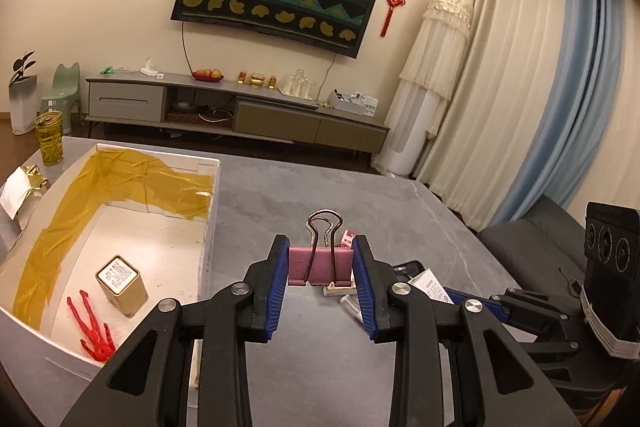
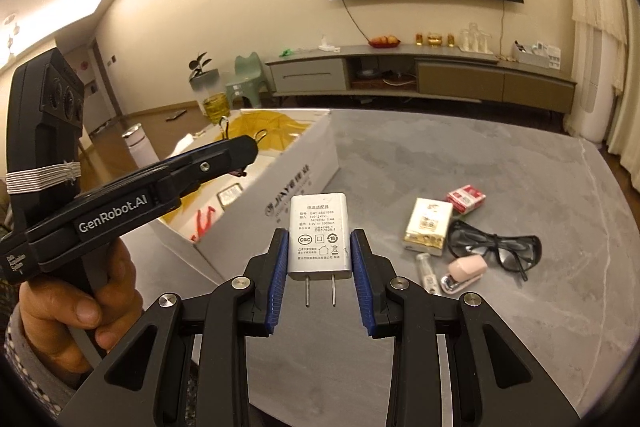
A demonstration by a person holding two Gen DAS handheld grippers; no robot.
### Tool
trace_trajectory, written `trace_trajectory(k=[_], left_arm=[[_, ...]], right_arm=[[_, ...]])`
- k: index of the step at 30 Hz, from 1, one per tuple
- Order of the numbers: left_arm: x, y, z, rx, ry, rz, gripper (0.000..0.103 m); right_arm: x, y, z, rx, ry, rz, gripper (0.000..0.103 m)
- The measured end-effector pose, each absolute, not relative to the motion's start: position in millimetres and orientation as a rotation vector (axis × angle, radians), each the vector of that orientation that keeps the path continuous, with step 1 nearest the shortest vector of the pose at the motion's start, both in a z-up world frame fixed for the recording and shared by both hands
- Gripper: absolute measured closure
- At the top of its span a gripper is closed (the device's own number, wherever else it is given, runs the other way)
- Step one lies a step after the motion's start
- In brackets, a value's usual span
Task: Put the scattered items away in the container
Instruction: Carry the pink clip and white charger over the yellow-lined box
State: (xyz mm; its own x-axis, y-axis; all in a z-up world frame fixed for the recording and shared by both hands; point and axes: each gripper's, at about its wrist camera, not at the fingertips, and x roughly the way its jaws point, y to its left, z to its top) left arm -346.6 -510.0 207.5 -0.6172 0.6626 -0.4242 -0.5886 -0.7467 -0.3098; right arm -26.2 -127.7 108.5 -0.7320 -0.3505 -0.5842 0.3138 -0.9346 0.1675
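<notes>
Gripping pink binder clip (image 1: 320, 264) and white charger (image 2: 319, 235) firmly, carrying both level over the box (image 1: 210, 211) before releasing.

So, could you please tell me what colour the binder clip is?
The binder clip is pink with metal wire handles, clearest in the left wrist view.

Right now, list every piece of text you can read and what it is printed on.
"GenRobot.AI": side of the left tool.
"CCC" mark and "10": white power adapter held in the right tool; its other lines are too small.
White box wall print: blurred.
Gold tin label, red packet: unreadable.
</notes>
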Motion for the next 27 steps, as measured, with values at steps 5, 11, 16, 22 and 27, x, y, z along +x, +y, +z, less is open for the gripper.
trace_trajectory(k=[5, 11, 16, 22, 27], left_arm=[[-356, -529, 207, -0.689, -0.232, 2.337, 0.07], [-367, -551, 203, -0.704, -0.295, 2.35, 0.07], [-374, -569, 201, -0.701, -0.339, 2.365, 0.07], [-381, -598, 200, -0.696, -0.403, 2.39, 0.07], [-387, -618, 201, -0.691, -0.461, 2.409, 0.07]], right_arm=[[-30, -147, 114, 0.906, -0.089, -2.594, 0.071], [-35, -165, 124, 0.9, -0.095, -2.571, 0.071], [-40, -180, 131, 0.891, -0.089, -2.556, 0.071], [-46, -202, 135, 0.887, -0.07, -2.528, 0.071], [-50, -219, 137, 0.882, -0.057, -2.507, 0.071]])
